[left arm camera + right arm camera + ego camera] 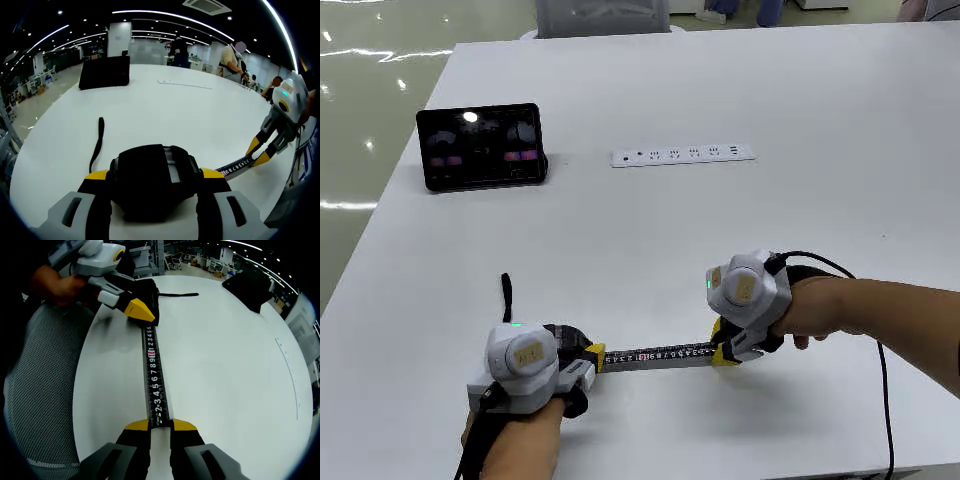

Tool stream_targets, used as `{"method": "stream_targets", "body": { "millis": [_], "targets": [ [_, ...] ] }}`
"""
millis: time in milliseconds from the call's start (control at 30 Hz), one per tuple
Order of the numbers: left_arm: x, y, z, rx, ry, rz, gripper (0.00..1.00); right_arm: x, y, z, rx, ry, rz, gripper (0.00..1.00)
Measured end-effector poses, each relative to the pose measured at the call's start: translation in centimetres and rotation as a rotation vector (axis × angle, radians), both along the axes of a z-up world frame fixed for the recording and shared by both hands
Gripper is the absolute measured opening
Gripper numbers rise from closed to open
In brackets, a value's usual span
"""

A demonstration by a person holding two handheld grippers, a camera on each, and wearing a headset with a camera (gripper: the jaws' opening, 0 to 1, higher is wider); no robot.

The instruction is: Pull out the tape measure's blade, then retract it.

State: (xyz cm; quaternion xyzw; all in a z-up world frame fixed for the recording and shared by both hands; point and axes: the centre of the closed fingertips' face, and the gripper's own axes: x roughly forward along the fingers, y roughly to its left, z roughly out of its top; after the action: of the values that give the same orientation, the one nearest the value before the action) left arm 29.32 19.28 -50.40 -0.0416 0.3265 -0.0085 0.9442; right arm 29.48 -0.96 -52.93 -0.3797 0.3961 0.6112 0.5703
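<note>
The left gripper point(588, 358) lies low near the front edge of the surface point(670, 230), left of centre. It points rightward, jaws clamped either side of the case point(568, 338). The left hand point(520, 440) holds it from behind. The right gripper point(724, 353) sits to its right, well apart, pointing back at it, jaws pinched on the end of the blade point(655, 354). The right hand point(810, 310) and forearm point(890, 315) reach in from the right edge.

Your head view looks down across the table point(650, 230) toward its far edge; your two gripper views sit low, facing each other along the blade point(152, 380).
</note>
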Motion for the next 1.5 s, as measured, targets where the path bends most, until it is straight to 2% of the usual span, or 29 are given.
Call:
{"method": "stream_targets", "body": {
  "millis": [267, 367, 633, 900, 1300, 1500],
  "targets": [
    [-0.1, 0.0, 0.0, -0.001, 0.003, 0.000, 0.64, -0.2, 1.2, 0.0, 0.032, 0.006, -0.020, 0.11],
    [-0.1, 0.0, 0.0, -0.002, 0.005, -0.002, 0.64, -0.4, 2.2, 0.1, 0.054, -0.005, 0.014, 0.11],
    [-0.4, -0.1, -0.1, -0.002, 0.009, -0.003, 0.64, -0.6, 3.8, 0.0, 0.066, -0.013, 0.023, 0.11],
    [-0.4, -0.1, 0.0, -0.006, 0.013, -0.004, 0.64, -0.6, 3.9, 0.0, 0.075, 0.001, 0.015, 0.11],
    [-0.3, 0.0, 0.0, -0.046, 0.022, -0.007, 0.63, -0.4, 3.9, 0.1, 0.114, 0.034, -0.018, 0.11],
    [-0.3, 0.1, 0.0, -0.047, 0.025, -0.008, 0.63, -0.4, 4.2, 0.1, 0.112, 0.027, -0.021, 0.11]
  ]
}}
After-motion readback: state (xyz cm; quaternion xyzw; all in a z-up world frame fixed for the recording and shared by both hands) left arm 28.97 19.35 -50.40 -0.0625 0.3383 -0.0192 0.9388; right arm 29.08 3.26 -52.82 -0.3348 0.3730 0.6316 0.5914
